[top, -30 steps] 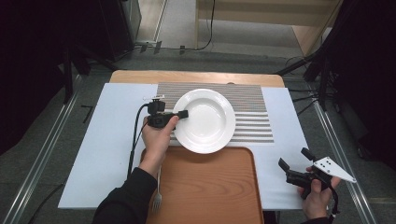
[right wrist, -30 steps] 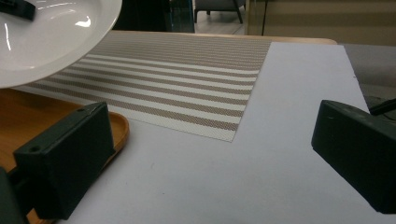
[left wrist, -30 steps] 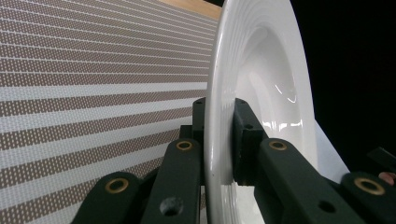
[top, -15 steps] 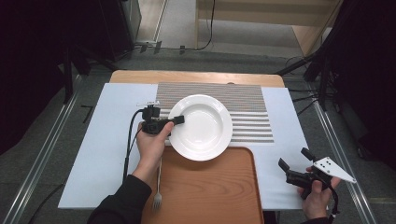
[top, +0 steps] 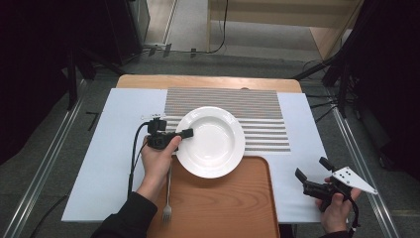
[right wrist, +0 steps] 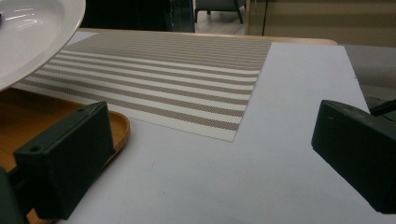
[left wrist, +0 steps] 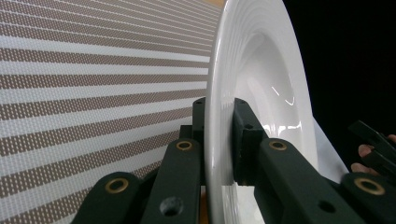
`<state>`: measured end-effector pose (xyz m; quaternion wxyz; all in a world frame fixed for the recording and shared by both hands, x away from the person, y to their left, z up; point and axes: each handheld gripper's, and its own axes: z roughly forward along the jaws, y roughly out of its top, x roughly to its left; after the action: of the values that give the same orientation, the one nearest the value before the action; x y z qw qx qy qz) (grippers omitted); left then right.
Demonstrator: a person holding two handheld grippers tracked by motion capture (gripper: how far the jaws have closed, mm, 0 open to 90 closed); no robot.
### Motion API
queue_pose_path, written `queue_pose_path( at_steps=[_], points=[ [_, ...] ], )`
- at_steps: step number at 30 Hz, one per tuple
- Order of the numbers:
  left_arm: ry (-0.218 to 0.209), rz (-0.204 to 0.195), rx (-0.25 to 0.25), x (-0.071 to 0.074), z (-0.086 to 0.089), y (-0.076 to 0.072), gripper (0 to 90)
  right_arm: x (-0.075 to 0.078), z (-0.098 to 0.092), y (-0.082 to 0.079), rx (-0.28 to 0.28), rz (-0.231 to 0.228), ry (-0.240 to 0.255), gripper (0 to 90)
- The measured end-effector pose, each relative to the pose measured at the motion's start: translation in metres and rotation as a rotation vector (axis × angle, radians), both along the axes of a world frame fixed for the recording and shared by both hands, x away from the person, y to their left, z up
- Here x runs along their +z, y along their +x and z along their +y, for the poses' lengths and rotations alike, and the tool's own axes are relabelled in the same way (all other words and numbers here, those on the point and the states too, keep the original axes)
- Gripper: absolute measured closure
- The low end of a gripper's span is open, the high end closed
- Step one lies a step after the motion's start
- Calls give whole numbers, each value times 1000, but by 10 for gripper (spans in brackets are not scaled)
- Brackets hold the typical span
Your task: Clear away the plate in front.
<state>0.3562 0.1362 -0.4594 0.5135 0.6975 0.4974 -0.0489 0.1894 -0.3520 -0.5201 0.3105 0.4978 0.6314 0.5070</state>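
Centrally, white plate [top: 213, 144] clamped at its left rim by left tool [top: 184, 133], one black pad above the rim and one below, as seen edge-on in the left gripper view [left wrist: 219, 140]. Plate positioned half over striped placemat [top: 257, 111] and half over wooden tray [top: 228, 203], near edge overlapping the tray's far edge; from the right gripper view, plate [right wrist: 28, 32] apparently raised clear of the tray [right wrist: 119, 123], though contact with the mat beneath cannot be told. Left hand [top: 158, 161] wrapped around the tool body, black cable trailing back along the dark sleeve. Fork [top: 167, 210] lying lengthwise at the tray's left edge, just beside the left forearm, tines toward the person. Right tool [top: 310, 168] held low at the near right corner of the desk, well apart from the plate, jaws spread wide with nothing between them, confirmed in the right gripper view [right wrist: 212, 158] by pale sheet visible across the whole gap. Grey three-cornered plate [top: 352, 179] mounted on top of that tool. Pale blue sheet [top: 114, 163] covering most of the desk [top: 208, 82], mat and tray both resting on it.
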Motion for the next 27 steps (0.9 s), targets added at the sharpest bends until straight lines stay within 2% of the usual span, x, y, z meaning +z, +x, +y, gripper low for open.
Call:
queue_pose_path(
  at_steps=[13, 27],
  points=[
    [-14, 0, -22, 0, 3, -16, 819, 0, 0, 0, 1, 0, -2, 0],
    [-33, 12, -32, -7, 8, -33, 816, 0, 1, 0, 2, 0, -3, 0]
  ],
)
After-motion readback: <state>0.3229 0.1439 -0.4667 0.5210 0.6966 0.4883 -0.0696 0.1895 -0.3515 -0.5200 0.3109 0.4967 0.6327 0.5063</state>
